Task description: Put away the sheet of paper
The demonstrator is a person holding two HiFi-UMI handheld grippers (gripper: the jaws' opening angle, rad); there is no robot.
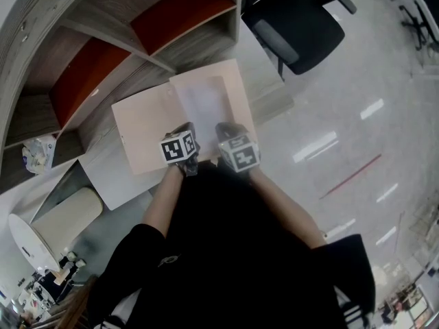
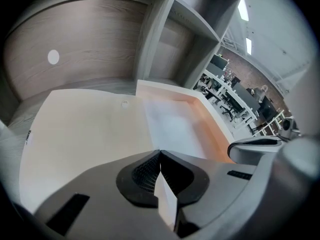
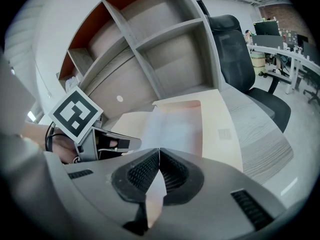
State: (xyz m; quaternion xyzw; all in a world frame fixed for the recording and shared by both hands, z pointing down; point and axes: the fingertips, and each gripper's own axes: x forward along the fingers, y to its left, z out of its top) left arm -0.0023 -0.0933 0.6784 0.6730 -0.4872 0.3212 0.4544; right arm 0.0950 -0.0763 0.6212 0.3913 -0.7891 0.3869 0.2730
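Both hand-held grippers are clamped shut. The left hand-held gripper (image 2: 160, 156) has a thin white edge pinched between its ribbed pads, and the right hand-held gripper (image 3: 159, 154) holds the same edge just beside it. In the head view they sit side by side at the middle of the frame, left (image 1: 184, 132) and right (image 1: 230, 130).

What they hold is the near edge of the sheet of paper (image 1: 204, 101). It stretches away from them and lies flat on the right-hand leaf of an open peach folder (image 1: 140, 132). The other leaf is spread towards the left of the frame. The folder rests on the grey wood bench (image 1: 271, 101), under the shelves (image 1: 158, 53) at the upper left.

I'd say the sheet is being settled into the folder. Next comes squaring it inside the peach border, letting go with both grippers without dragging it askew, and then probably folding the left leaf over it.
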